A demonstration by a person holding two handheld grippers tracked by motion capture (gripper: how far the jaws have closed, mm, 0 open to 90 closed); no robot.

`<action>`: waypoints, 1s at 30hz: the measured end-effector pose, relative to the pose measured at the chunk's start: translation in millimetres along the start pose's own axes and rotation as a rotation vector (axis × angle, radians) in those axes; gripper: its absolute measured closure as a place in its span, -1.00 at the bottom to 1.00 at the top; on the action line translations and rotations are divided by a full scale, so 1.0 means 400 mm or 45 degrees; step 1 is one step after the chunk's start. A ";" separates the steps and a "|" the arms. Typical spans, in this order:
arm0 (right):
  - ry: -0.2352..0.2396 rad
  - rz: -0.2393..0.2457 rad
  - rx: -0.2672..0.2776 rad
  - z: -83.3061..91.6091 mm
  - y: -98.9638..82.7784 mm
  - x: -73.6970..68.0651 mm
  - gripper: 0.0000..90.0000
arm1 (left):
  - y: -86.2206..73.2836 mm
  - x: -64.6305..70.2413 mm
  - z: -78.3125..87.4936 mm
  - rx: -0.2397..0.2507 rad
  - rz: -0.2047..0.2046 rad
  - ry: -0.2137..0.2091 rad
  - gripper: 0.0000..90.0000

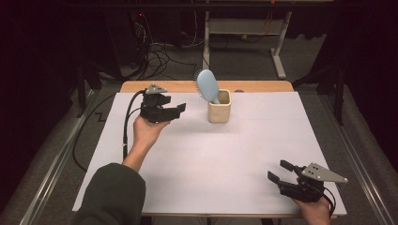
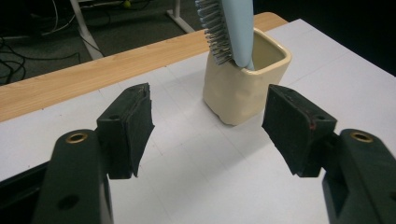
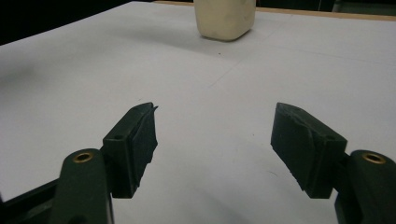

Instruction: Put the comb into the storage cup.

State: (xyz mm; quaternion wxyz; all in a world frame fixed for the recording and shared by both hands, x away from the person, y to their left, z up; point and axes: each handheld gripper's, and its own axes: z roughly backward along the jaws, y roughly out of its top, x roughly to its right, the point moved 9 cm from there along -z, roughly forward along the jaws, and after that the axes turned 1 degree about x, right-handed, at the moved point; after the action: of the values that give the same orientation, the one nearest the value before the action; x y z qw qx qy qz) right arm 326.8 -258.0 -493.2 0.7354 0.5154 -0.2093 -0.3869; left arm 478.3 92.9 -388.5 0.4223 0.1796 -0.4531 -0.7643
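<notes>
A cream square cup stands on the white table top toward the back, and a light blue hairbrush leans out of it, handle down and bristles to the left. My left gripper hovers left of the cup, open with nothing between its pads; in its own view the cup and the hairbrush stand just beyond the left gripper. My right gripper rests near the front right corner, open and empty. Far ahead of the right gripper stands the cup.
A wooden strip runs along the table's back edge. Behind it, cables lie on the floor beside a white metal frame. The left gripper's cable trails over the table's left part.
</notes>
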 end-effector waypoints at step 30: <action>0.000 -0.003 -0.001 0.000 -0.001 0.001 -0.29 | -0.015 0.003 0.047 0.031 -0.031 0.022 -0.25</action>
State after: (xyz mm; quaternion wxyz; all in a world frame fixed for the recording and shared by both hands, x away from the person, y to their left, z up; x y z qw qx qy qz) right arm 326.9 -258.6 -493.7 0.7352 0.5153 -0.2087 -0.3879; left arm 462.3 103.3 -383.6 0.4145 0.1967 -0.4566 -0.7623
